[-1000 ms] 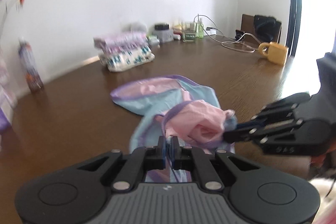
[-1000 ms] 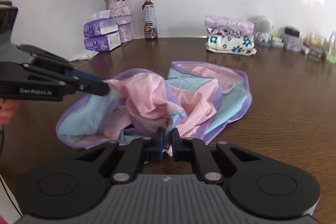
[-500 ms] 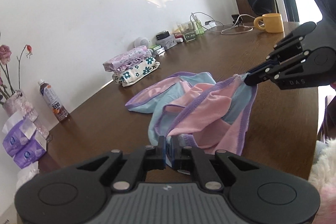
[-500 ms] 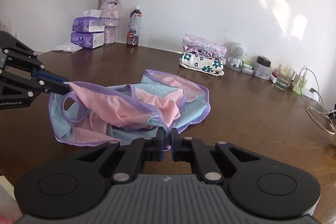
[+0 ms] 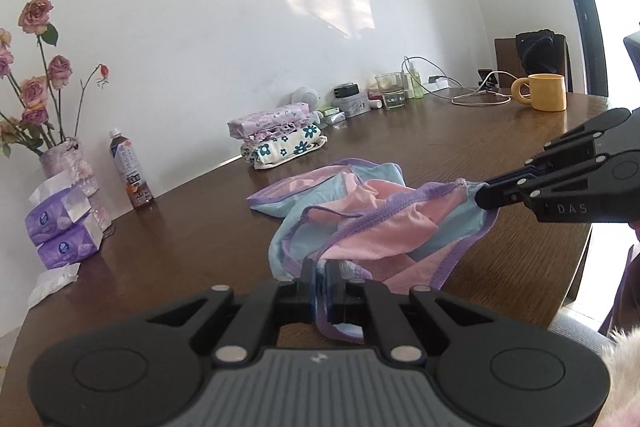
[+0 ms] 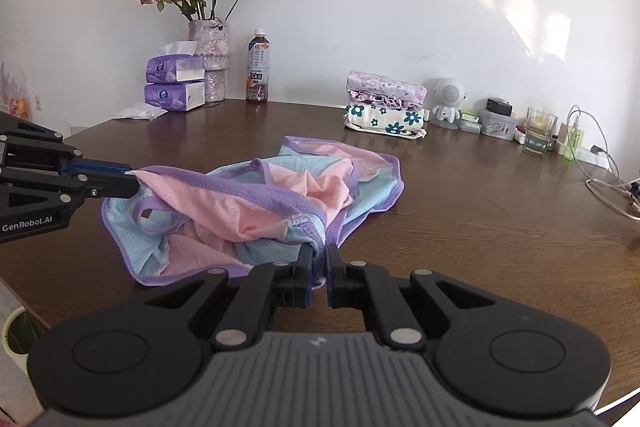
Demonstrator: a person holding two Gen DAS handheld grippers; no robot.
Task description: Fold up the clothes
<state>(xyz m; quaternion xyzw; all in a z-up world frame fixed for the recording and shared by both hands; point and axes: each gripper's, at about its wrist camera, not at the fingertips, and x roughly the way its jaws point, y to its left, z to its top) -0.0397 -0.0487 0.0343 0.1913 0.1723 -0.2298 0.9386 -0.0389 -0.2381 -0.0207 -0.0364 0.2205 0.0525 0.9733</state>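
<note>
Garment (image 5: 384, 223): we see pink, blue and purple-trimmed mesh, partly bunched on the brown table (image 5: 200, 227); its purple edge is stretched between both grippers
Left gripper (image 5: 319, 277): clamped on one end of the trim
Right gripper (image 6: 317, 259): pinching the other end
Folded stack (image 6: 386, 107): near the wall

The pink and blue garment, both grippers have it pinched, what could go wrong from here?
The left gripper and right gripper each pinch only a thin bit of purple trim, so the garment might slip free. Its middle is bunched on the table, so a fold now could trap wrinkles.
</note>
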